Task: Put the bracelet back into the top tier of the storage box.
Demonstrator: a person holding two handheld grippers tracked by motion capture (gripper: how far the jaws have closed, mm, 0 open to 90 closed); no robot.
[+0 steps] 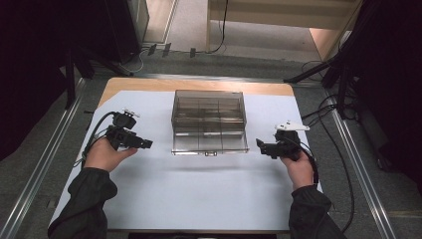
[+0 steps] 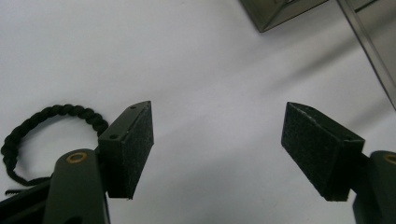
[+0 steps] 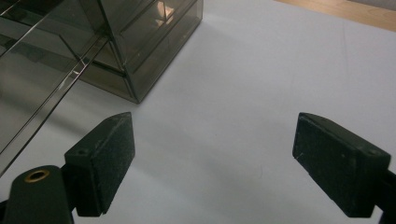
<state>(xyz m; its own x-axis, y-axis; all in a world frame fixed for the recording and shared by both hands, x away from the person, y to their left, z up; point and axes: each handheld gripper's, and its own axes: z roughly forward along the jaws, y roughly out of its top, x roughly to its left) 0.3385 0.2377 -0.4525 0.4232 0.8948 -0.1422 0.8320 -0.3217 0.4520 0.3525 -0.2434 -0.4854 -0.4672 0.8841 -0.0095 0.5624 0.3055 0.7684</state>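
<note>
nearest, the left gripper [image 1: 142,144] and right gripper [image 1: 261,146] rest on the white sheet [image 1: 199,189] with jaws spread and empty, flanking the smoky clear compartment box [image 1: 209,122] standing mid-table between them, untouched.

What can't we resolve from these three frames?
- Box contents: high view, smoked walls and small size hide what the compartments hold.
- Front latch: high view, too small to tell whether it is fastened.
- Braided cord: left gripper view, its lower end runs behind the jaw.
- Box in right gripper view: cut off by the top and left edges.
</note>
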